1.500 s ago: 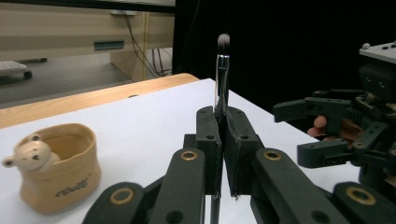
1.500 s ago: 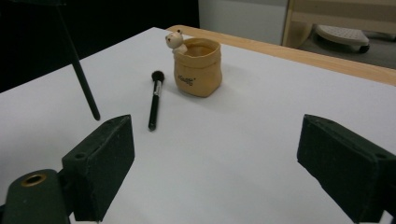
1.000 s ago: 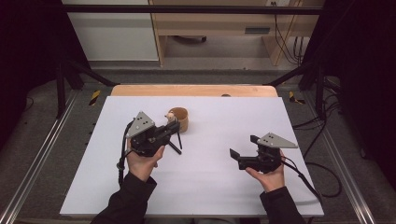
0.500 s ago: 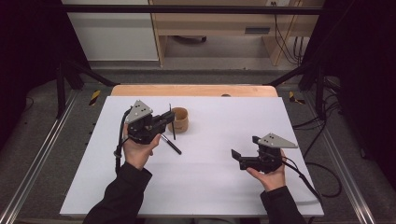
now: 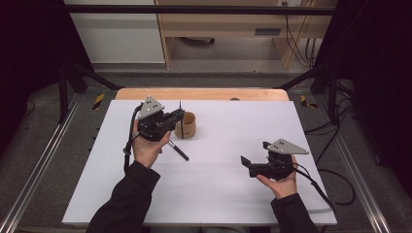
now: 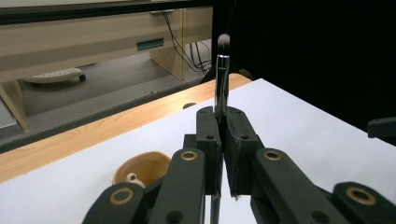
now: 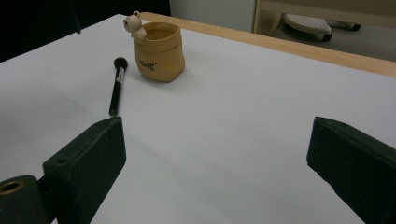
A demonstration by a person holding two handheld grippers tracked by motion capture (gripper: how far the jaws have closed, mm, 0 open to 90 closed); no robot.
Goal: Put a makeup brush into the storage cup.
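The left tool (image 5: 180, 116) is clamping a slim makeup brush (image 6: 221, 74) between its jaws, holding it upright with the bristle tip pointing up and the handle end running down below the pads. The step in hand looks like dropping this brush into the tan cup (image 5: 185, 125), the little pouch-shaped pot with a small bear on its rim. To do it well, the hand should be keeping the brush vertical, bringing the handle end squarely over the cup's mouth, lowering until the end is inside the rim, and only then easing the grip; letting go early or at a tilt could nudge the light cup over. In the high view the cup is sitting just beside the left tool, right under its jaws, on the white surface (image 5: 218, 194). A second brush (image 5: 178, 150) is lying flat on the surface near the cup, just in front of the left hand. Farther right, the right tool (image 5: 245, 162) is hovering well apart from the cup, jaws spread wide and holding nothing.
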